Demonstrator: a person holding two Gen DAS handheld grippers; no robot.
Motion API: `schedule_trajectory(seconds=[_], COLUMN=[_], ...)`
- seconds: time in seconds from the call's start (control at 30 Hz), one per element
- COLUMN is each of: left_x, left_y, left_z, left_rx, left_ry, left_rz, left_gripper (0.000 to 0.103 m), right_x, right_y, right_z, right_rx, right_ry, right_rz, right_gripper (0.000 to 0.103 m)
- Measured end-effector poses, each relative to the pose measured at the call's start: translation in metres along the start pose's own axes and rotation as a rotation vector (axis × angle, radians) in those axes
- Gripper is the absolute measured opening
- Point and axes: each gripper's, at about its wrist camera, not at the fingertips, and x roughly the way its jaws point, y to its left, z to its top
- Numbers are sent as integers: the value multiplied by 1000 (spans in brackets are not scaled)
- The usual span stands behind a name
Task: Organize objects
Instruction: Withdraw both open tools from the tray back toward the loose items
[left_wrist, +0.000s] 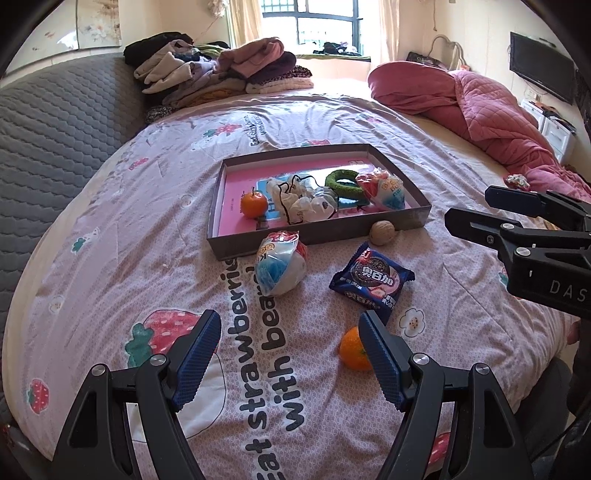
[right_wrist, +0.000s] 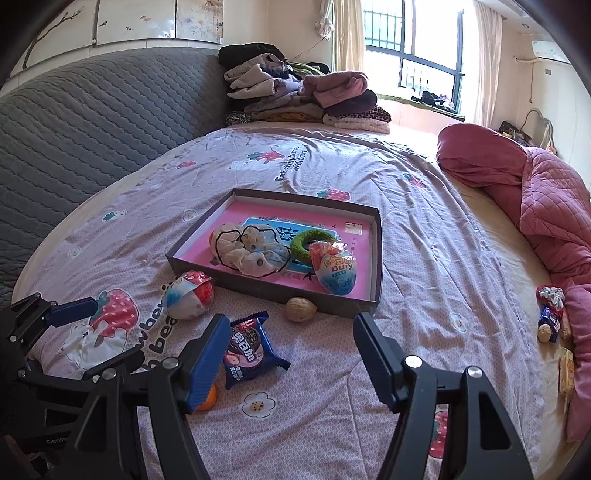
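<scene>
On the strawberry-print bedspread, both the left gripper and right gripper gape empty; the cookie packet looks light, crinkly, slippery, so pinch across its flat middle.

The shallow grey cardboard tray looks matt, its pink paper lining smooth. The dark blue biscuit packet is glossy, crinkled plastic. The lilac printed cotton bedspread looks soft; the grey quilted headboard stitched.
</scene>
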Motion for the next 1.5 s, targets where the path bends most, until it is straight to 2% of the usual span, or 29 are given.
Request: schedule_trajectory(seconds=[0.77,1.5], left_x=[18,38], left_y=[-24,-32], left_z=[-35,-39], left_rx=[36,14], left_ry=[60,80], left_rz=[-38,-111], left_gripper=[78,78], right_x=[18,59], right_y=[14,20], right_z=[-25,-31], right_rx=[-27,-63], right_ry=[58,128], right_rz=[32,39], right_gripper=[69,69])
